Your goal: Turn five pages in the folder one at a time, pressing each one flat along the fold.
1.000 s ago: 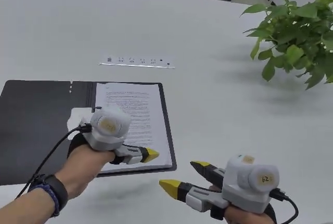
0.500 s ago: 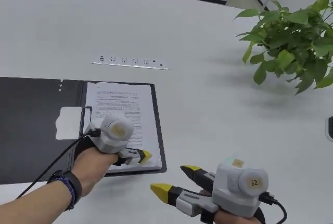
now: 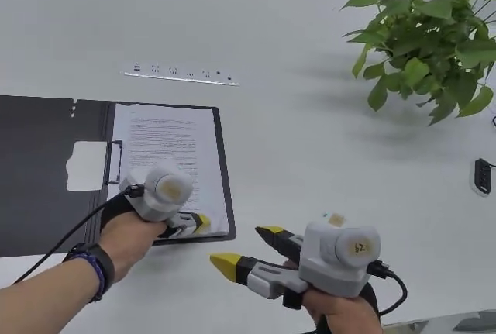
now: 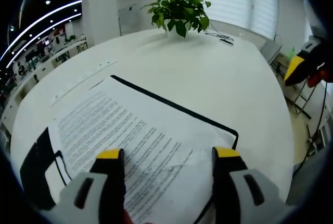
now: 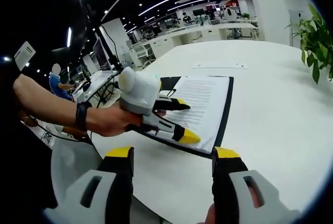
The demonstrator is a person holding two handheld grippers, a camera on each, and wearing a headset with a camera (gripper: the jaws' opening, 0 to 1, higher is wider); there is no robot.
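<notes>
As left claw hides page bottom, folder cropped left

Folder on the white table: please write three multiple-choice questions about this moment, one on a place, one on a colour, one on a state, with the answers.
1. The left gripper is above: A the printed page; B a keyboard; C a cup.
2. The tips of the right gripper are: A red; B yellow; C blue.
3. The folder is: A shut; B lying open; C standing upright.
Answers: 1 A, its own view shows text between its jaws; 2 B, yellow in the head view; 3 B, it lies flat with the page showing.
</notes>
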